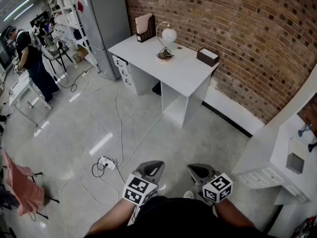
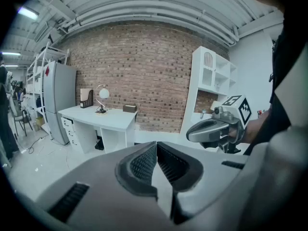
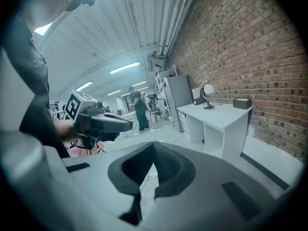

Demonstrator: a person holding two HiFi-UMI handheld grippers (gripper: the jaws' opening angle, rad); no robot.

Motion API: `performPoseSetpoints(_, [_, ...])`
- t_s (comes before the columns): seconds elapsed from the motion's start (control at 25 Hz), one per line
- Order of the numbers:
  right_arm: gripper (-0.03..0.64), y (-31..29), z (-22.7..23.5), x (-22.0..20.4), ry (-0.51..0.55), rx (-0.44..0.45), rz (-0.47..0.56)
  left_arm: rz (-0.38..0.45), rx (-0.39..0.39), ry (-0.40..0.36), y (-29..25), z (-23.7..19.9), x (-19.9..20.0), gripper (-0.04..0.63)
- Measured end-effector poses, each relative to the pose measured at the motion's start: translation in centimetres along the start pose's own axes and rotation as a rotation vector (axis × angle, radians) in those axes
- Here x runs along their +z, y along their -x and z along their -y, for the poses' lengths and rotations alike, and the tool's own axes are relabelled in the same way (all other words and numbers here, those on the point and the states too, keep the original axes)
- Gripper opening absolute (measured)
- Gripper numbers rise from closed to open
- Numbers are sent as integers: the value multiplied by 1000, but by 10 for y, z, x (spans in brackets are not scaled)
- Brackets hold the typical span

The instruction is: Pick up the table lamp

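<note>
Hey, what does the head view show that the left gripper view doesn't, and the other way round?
Only the head view: the power strip on the floor and the pink cloth.
Only the left gripper view: the ceiling pipes.
Both: the desk with the lamp and box, the fridge, the brick wall, and the left gripper and right gripper, both shut and empty.
</note>
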State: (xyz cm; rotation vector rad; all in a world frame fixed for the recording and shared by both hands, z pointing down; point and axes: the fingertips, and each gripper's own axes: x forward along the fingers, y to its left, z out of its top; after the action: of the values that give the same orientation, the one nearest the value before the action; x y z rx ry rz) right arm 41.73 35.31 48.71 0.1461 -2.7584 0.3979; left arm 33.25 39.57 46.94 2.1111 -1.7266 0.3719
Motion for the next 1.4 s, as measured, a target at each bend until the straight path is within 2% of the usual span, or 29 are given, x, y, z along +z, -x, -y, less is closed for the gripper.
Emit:
performPoseSetpoints(0.48, [3,0,-2,0,8,5,-6,18,4,-8,3,1,6,6])
performPoseSetpoints(0.72, [5,3,1,6,-44,19,30,15,5,0,1,2,5,6])
performPoseSetpoints(1.2, [8,-5,-1,11,-20,17,30,32,21,-7,2,-5,12,6])
performPoseSetpoints(1.4, [78,-7,0,12,-13,25,42,58,20,-12,1,-5,14,8])
